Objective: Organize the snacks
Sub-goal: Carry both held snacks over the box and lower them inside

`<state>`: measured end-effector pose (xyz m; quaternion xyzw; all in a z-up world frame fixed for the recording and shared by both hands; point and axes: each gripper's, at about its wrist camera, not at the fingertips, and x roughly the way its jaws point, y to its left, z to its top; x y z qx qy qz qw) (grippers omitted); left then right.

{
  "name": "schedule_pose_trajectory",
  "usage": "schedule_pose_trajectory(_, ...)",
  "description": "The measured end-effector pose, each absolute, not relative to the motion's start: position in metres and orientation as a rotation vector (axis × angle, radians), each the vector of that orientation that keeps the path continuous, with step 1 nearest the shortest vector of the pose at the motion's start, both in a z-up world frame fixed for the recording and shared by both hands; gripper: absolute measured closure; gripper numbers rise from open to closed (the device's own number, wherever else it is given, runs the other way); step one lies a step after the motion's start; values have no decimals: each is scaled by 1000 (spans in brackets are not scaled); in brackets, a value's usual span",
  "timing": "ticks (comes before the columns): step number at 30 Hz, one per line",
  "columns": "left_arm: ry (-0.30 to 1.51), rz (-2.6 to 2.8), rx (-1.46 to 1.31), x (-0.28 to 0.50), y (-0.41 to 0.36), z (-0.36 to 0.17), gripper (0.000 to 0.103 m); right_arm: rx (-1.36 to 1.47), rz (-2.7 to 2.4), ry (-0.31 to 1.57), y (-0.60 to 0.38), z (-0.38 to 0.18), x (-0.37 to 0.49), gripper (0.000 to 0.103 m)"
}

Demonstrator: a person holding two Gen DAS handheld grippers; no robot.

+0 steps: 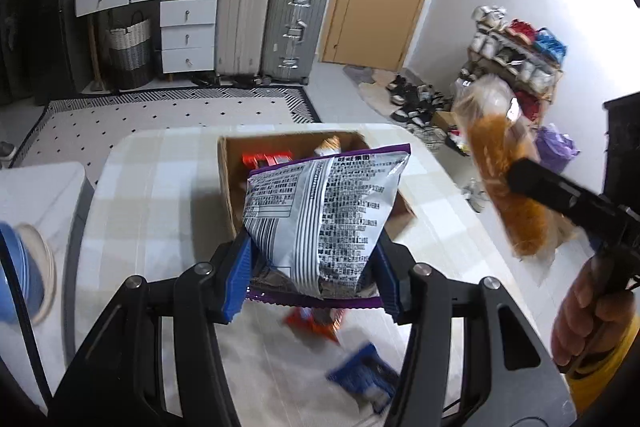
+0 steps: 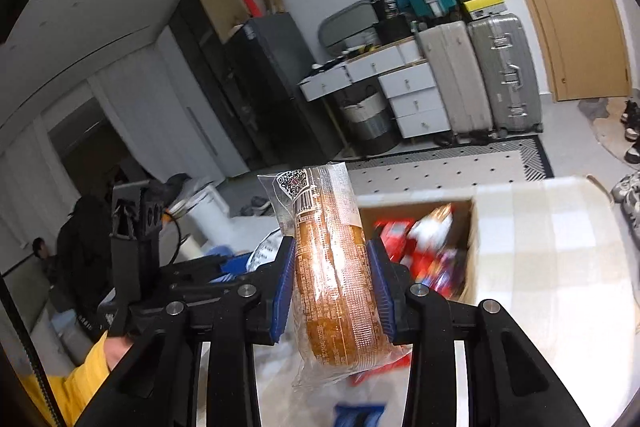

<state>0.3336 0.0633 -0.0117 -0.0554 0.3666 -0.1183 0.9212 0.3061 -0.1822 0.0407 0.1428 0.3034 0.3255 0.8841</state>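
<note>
My left gripper (image 1: 312, 267) pinches the silver purple-edged snack bag (image 1: 320, 211), my right gripper (image 2: 332, 287) the clear-wrapped brown bread roll (image 2: 336, 283); both go next into the open cardboard box (image 1: 230, 187)

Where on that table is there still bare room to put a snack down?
The table is bare left of the cardboard box, and along its right edge past the box. The box already holds red packets. Nearer the camera, an orange packet and a blue packet crowd the tabletop beneath the held chip bag.
</note>
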Motion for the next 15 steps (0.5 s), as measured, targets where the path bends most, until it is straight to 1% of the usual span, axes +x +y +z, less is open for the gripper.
schedule_pose_trajectory(4,770,-183,-84,391,57,-12,53,332,629,736,-180,29,360,67)
schedule_pose_trajectory(8,828,-165,-74,444,50,-25,53,326,579,794,-173,9,397,67)
schedule_pose_trajectory(15,907,-173,-86,487,40,-55,53,278,555,834,-158,-13,430,67)
